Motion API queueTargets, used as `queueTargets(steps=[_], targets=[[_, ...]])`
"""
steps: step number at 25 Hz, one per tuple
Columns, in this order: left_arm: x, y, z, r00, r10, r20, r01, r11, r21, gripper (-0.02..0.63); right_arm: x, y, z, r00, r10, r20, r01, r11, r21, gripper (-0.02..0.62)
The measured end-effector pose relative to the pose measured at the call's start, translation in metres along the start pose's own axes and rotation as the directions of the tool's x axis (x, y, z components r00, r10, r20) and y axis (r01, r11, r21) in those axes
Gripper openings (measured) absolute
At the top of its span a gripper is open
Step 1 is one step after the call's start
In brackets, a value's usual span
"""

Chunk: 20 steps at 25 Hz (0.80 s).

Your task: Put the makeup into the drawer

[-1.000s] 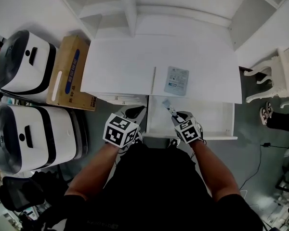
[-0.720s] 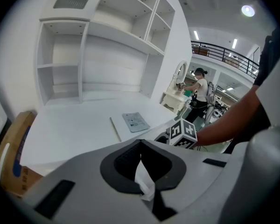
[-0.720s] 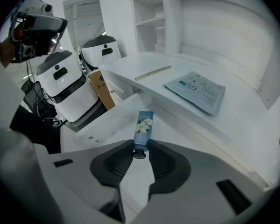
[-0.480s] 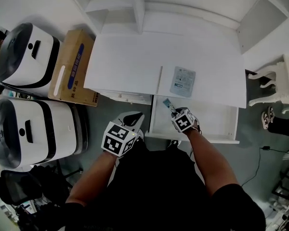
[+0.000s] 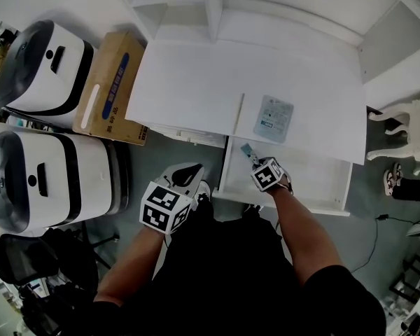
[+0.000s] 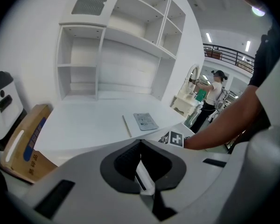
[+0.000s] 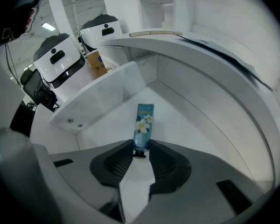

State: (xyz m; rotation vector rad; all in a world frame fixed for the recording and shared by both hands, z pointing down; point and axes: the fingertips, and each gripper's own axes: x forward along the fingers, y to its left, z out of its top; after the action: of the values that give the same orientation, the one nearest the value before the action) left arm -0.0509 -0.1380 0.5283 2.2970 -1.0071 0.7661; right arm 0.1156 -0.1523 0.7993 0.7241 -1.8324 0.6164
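Observation:
The makeup is a blue tube with a white flower print, seen small in the head view as the tube. My right gripper is shut on its capped end, and the tube points away over the floor of the open white drawer. In the head view the right gripper sits low inside the drawer, under the desk's front edge. My left gripper hangs left of the drawer, outside it. In its own view the left gripper has its jaws together with nothing between them.
A white desk with shelves behind carries a flat pale packet and a thin stick. A cardboard box and two white appliances stand at the left. A white stool stands at the right.
My right gripper has sunk deeper into the drawer with the tube still in it. The left gripper has drifted a little to the left, away from the drawer.

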Motion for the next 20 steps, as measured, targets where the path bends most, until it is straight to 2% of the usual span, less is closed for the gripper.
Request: queueTargets(steps=[13,20], targets=[[-0.010,-0.001,-0.018,1.000,0.015,-0.012,-0.015,0.999,-0.034,0.011,0.013,0.001,-0.009,0.998,-0.010,-0.063,0.008,0.999,-0.032,0.115],[-0.009,0.003,-0.019,1.000,0.002,-0.004,-0.002,0.999,-0.042,0.011,0.006,0.001,-0.007,0.999,-0.013,-0.042,0.012,1.000,-0.027,0.138]])
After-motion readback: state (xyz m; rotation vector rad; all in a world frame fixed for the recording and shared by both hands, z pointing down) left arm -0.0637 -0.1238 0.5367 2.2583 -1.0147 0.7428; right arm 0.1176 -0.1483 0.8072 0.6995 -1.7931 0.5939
